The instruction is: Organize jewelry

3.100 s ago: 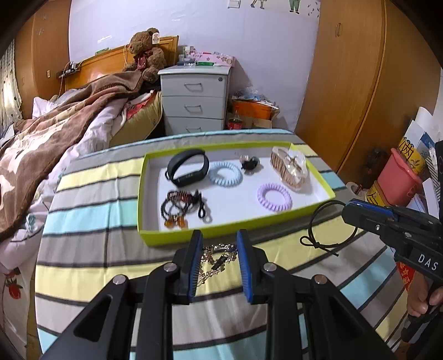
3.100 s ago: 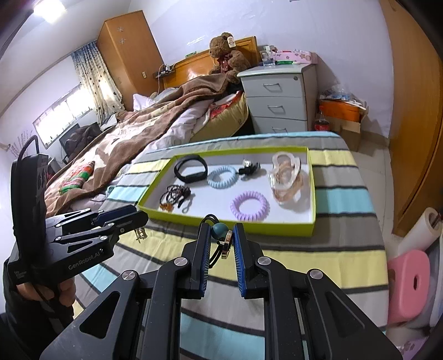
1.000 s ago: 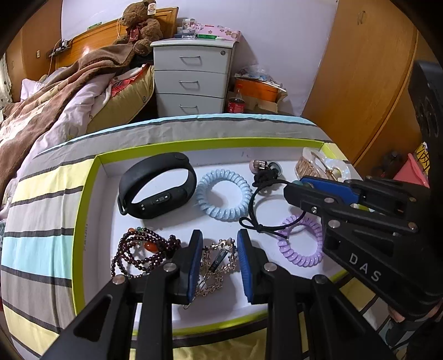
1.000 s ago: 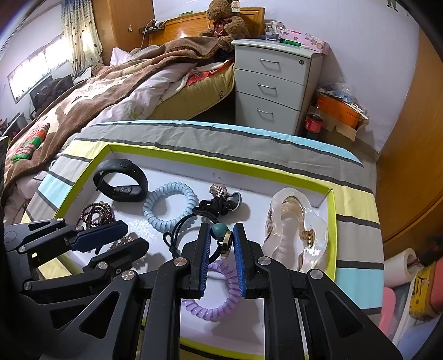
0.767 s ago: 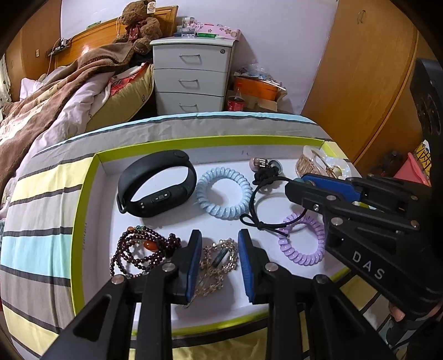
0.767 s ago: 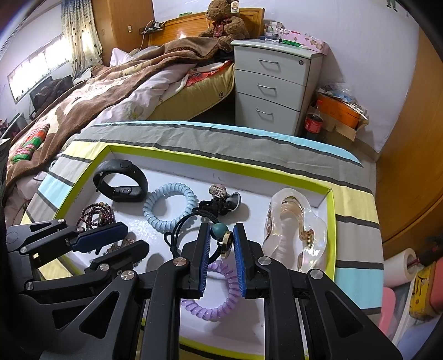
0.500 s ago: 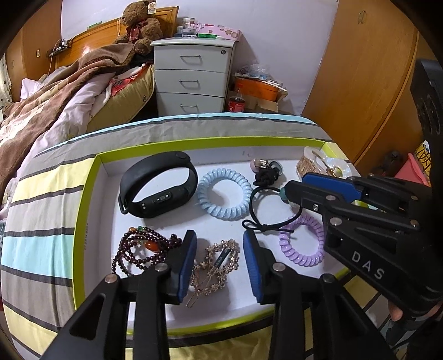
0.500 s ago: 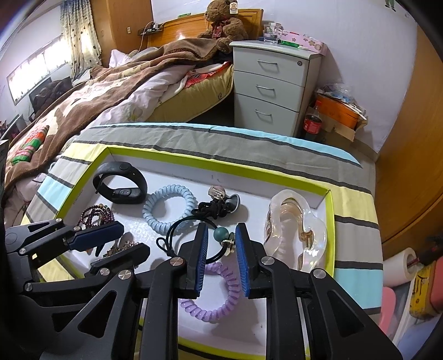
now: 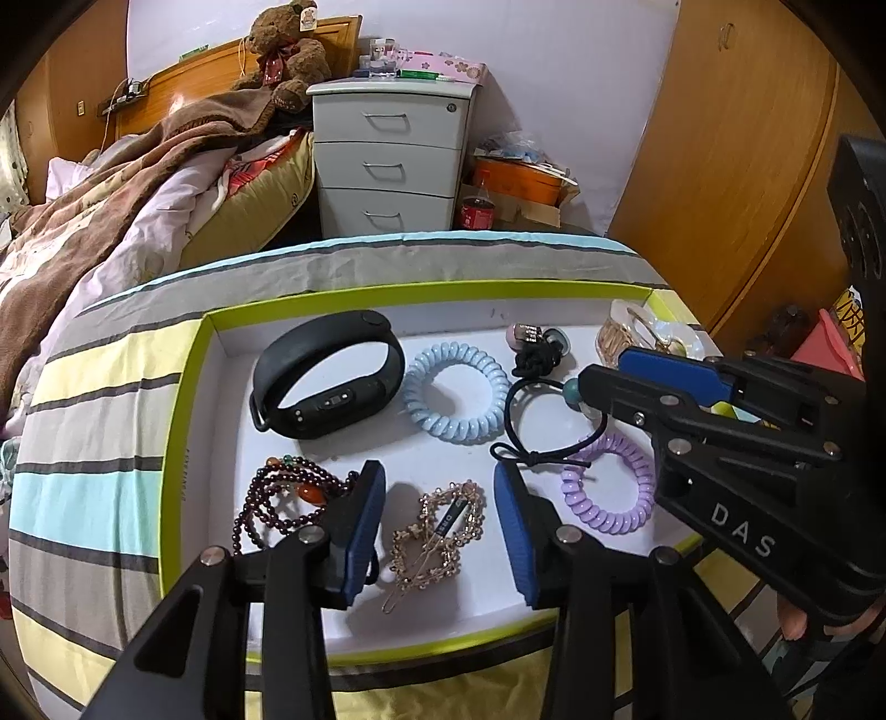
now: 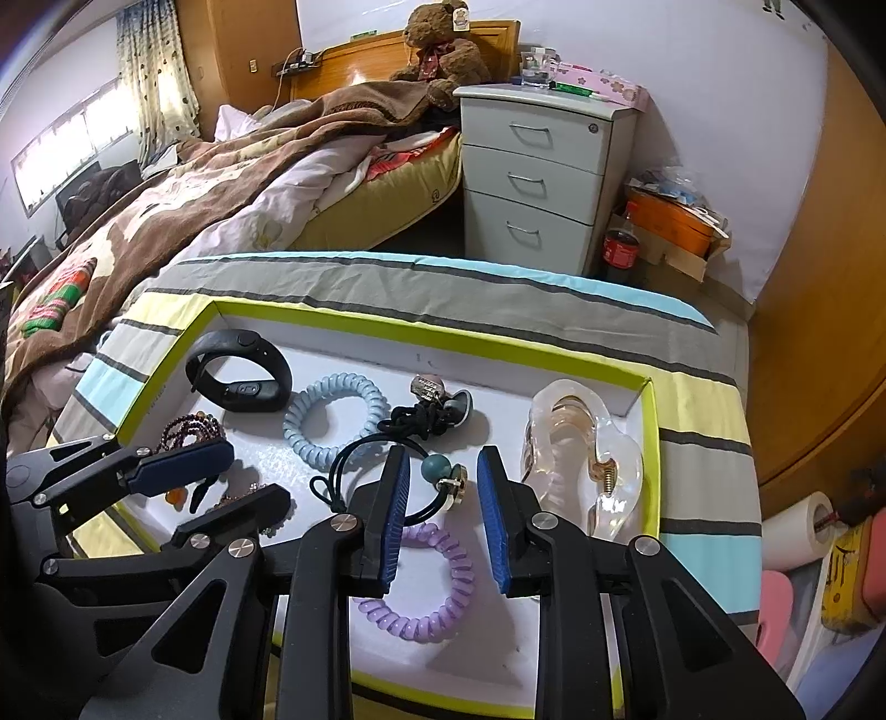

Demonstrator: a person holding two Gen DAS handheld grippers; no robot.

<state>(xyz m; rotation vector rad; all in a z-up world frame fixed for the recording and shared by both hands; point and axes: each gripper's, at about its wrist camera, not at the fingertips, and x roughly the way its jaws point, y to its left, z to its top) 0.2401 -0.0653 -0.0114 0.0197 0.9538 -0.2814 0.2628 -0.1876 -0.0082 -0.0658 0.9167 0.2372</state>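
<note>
Left gripper [image 9: 437, 523] jaws just opened, straddling gold beaded hair clip [image 9: 437, 526] untouched; right gripper [image 10: 443, 498] likewise around black bead-trimmed hair tie [image 10: 387, 471], inside green-rimmed white tray [image 9: 183, 387].

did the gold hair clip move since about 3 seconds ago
Yes. The gold hair clip lay on the striped cloth in front of the green tray; now it lies inside the tray, between the left tongs, which have just been opening.

A lived-in home bedroom — an unmade bed [image 10: 232, 183] with a brown blanket [image 10: 166, 194] and a wooden headboard [image 10: 354, 61], a teddy bear [image 10: 443, 50] perched at its head. Beside it stands a white three-drawer nightstand [image 10: 540, 171]. Curtains [image 10: 155, 83] hang at a window, and tall wooden wardrobe doors [image 9: 720, 155] line the right wall — household clutter sits on the floor.
</note>
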